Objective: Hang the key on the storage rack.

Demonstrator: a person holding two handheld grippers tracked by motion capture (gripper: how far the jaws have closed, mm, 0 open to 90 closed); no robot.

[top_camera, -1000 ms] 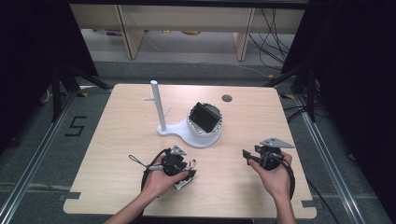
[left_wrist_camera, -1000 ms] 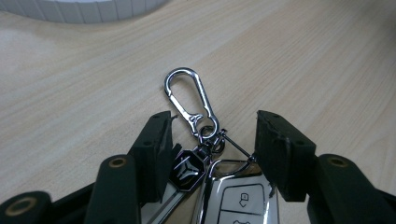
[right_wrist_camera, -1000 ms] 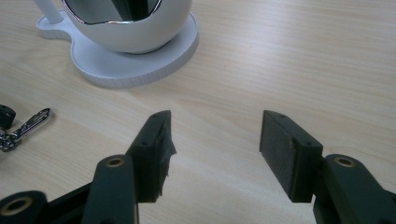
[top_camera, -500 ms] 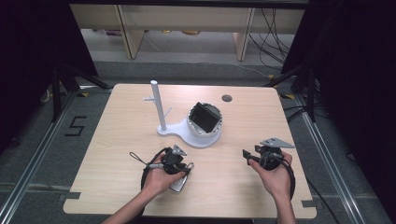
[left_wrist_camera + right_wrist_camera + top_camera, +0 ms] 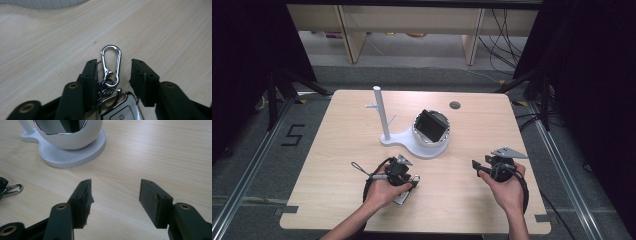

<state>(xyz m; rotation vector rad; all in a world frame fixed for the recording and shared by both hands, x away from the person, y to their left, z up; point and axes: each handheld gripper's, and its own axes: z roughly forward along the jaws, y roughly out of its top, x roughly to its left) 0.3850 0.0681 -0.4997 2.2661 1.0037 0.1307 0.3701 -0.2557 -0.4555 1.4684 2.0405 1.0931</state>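
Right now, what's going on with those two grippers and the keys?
Left gripper just reopened, astride the carabiner of the key fob, pads off it. Right gripper open, nothing between. Table ahead clear.

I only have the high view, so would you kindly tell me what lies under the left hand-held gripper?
Observer: A silver carabiner on a key ring lies between the jaws of the left hand-held gripper, which have just been opening.
Operator: Is it gripped?
Observer: No, a gap shows between it and one jaw.
Operator: And the other hand?
Observer: The right hand-held gripper is open, with bare table between its jaws.
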